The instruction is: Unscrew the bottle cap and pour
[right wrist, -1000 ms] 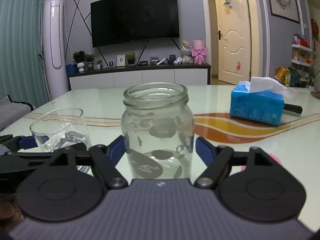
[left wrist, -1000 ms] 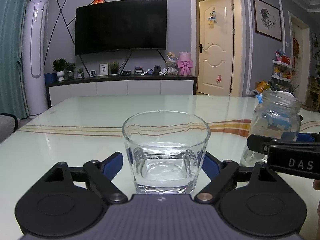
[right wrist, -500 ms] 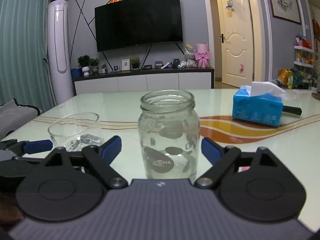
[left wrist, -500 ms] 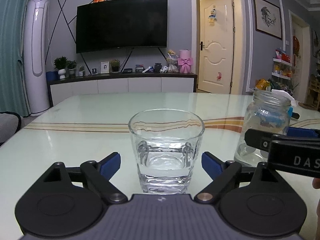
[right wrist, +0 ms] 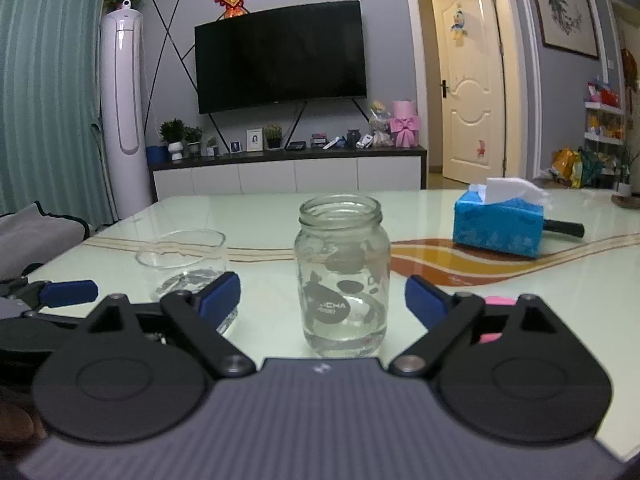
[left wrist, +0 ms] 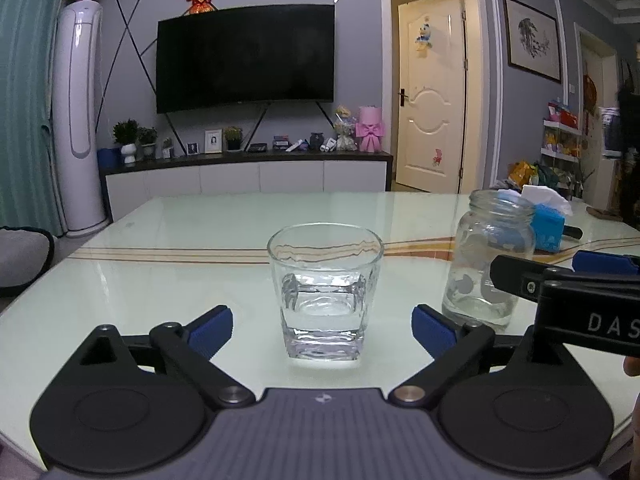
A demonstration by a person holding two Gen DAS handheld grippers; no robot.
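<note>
The left tongs (left wrist: 322,322) stand wide, blue pads either side of a clear, thick-based glass tumbler (left wrist: 325,294) at the middle of the left wrist frame, touching nothing. The right tongs (right wrist: 322,298) are likewise spread wide around a clear glass jar with grey printed patches (right wrist: 343,276), upright at the centre of the right wrist frame, with gaps showing on both sides.

The jar's threaded mouth is open, with no cap on it; a pink object (right wrist: 496,320) half hidden behind the right linkage may be the cap, but that cannot be told. The jar looks nearly empty, at most a thin film at the bottom, so it should be light. The tumbler holds a low layer of clear liquid, so the pouring appears done.

Both vessels are rigid, smooth and breakable, likely slippery against the pads on the glossy pale green surface (left wrist: 180,248). The straight mid-body below the jar's shoulder seems the best place to hold; the tumbler's flat sides likewise.
</note>
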